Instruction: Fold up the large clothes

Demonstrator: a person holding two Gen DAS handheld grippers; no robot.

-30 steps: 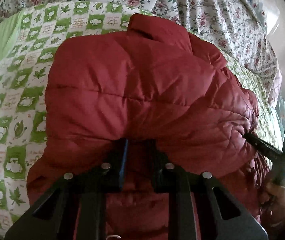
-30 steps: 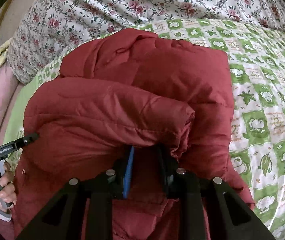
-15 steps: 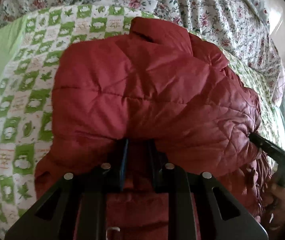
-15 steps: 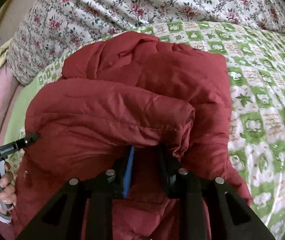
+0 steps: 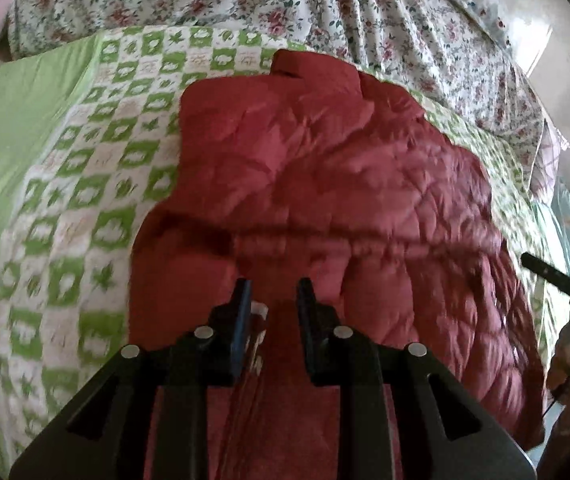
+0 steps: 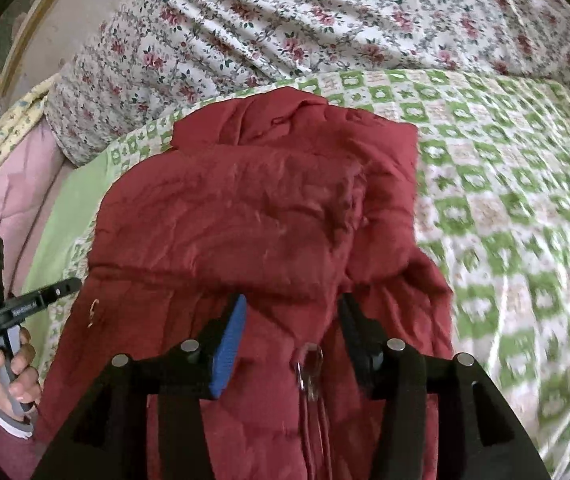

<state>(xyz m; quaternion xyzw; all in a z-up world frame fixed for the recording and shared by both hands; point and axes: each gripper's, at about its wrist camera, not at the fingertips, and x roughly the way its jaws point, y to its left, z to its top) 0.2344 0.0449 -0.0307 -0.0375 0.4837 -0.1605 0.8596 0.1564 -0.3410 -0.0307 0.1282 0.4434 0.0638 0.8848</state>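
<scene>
A red quilted jacket (image 5: 325, 184) lies folded on a green-and-white checked blanket (image 5: 85, 208), its collar toward the far end. It also fills the middle of the right wrist view (image 6: 253, 224). My left gripper (image 5: 273, 292) is open just above the jacket's near fold, with nothing between the fingers. My right gripper (image 6: 291, 304) is open wide over the near folded edge, also empty. The right gripper shows at the right edge of the left wrist view (image 5: 557, 280), and the left gripper at the left edge of the right wrist view (image 6: 25, 304).
A floral quilt (image 6: 325, 20) is bunched along the far side of the bed. A plain green sheet (image 5: 9, 128) lies left of the blanket. A pink cover (image 6: 1, 208) and a yellow-patterned pillow edge (image 6: 1, 136) lie at the left.
Both grippers have let go of the jacket's folded edge and opened. The fold has dropped flat onto the jacket, and both grippers have drawn back.
</scene>
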